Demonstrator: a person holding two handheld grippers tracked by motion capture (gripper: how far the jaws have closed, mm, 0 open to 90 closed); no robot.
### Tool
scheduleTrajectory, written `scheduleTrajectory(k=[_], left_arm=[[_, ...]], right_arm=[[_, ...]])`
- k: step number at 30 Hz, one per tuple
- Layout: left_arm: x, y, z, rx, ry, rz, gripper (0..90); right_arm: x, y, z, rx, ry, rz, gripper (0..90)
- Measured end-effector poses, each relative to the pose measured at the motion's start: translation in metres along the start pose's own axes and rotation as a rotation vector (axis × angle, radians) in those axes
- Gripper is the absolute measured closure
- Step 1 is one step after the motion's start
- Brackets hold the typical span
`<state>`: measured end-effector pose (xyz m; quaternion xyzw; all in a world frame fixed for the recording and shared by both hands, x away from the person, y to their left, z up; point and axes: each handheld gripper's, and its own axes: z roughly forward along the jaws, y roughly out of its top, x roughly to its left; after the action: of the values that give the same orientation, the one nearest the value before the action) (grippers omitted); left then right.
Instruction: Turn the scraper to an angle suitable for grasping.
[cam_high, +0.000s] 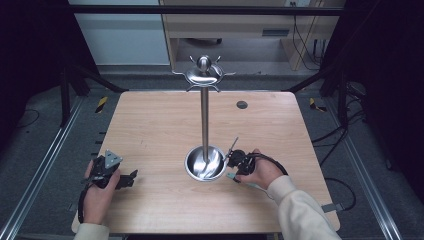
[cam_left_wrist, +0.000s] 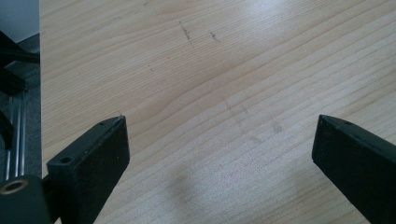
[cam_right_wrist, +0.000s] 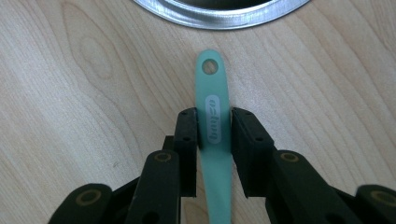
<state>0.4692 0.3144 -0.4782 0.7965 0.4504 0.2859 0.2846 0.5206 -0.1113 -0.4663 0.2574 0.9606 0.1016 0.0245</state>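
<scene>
Right gripper view: your right gripper (cam_right_wrist: 214, 122) pinches the green handle (cam_right_wrist: 214, 116) just beside the stand's steel base (cam_right_wrist: 219, 16); your left gripper (cam_left_wrist: 219, 135) is spread.

A stand (cam_high: 204, 112) rises from a bowl-shaped base (cam_high: 205, 164) near the middle of the table (cam_high: 150, 125). Just right of the base, the right gripper (cam_high: 234, 162) pinches a flat handle (cam_right_wrist: 214, 116) whose holed end lies just before the base's rim. The left gripper (cam_high: 131, 177) rests near the table's front left edge, well apart from the stand.
</scene>
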Motion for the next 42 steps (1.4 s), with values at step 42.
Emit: scheduleTrajectory(k=[42], left_arm=[[-0.001, 0.000, 0.001, 0.005, -0.006, 0.002, 4.1]], right_arm=[[-0.014, -0.016, -0.080, -0.191, -0.080, 0.082, 74.5]])
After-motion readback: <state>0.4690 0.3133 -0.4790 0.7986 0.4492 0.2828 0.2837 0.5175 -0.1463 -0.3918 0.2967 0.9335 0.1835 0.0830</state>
